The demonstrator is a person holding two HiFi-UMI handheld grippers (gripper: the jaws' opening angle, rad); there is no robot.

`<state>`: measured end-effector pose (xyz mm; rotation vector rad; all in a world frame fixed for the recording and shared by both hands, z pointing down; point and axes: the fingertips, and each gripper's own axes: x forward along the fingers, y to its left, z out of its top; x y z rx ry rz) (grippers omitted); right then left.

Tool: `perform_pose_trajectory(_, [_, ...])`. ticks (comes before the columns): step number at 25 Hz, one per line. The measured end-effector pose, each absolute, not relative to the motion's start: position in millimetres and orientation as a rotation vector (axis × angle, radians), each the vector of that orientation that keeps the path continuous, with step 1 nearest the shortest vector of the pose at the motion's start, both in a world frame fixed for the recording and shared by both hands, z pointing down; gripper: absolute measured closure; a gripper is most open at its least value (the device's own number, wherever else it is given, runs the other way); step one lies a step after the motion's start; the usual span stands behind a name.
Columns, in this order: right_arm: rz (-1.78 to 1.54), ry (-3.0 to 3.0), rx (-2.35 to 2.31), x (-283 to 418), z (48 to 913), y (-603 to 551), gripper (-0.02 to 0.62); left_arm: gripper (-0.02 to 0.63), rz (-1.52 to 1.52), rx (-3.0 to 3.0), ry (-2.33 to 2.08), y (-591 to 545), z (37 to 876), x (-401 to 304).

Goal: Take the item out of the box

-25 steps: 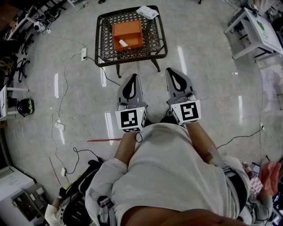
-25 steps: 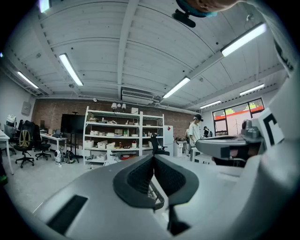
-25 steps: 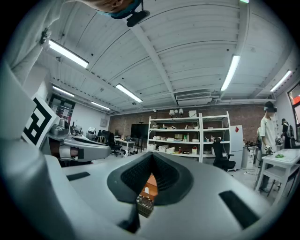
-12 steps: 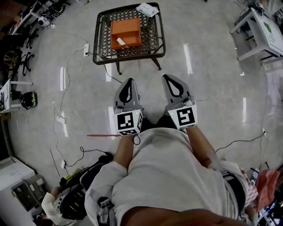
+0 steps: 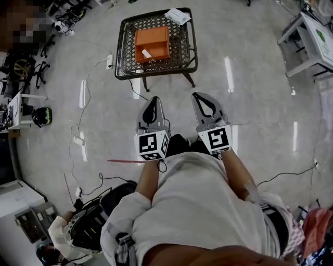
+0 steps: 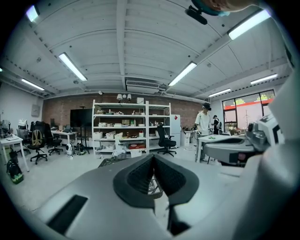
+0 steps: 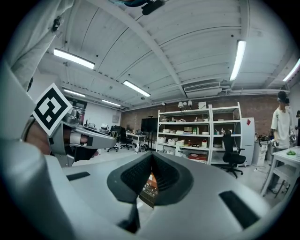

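Approach step. Left grey gripper (image 5: 152,101) and right grey gripper (image 5: 201,97): jaws closed, empty, well short of the black wire-mesh table (image 5: 182,47). Small white item (image 5: 146,52) sits inside the orange open box (image 5: 152,35). Next: close in, open 1 gripper.

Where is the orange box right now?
In the head view, the orange box sits at top centre, on the wire table. A white packet lies beyond it at the table's far right corner.

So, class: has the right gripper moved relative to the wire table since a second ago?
Yes, slightly: the right gripper has drawn back from the wire table, toward the person's body.
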<state>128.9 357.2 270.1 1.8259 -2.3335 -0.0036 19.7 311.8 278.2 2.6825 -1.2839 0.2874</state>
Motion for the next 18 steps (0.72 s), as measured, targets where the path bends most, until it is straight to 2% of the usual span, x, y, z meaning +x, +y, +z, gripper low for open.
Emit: perform_pose_trajectory(18, [0.052,-2.383,1.714,115,295,278,0.591,0.597,0.261,2.609,-1.313,241,316,15])
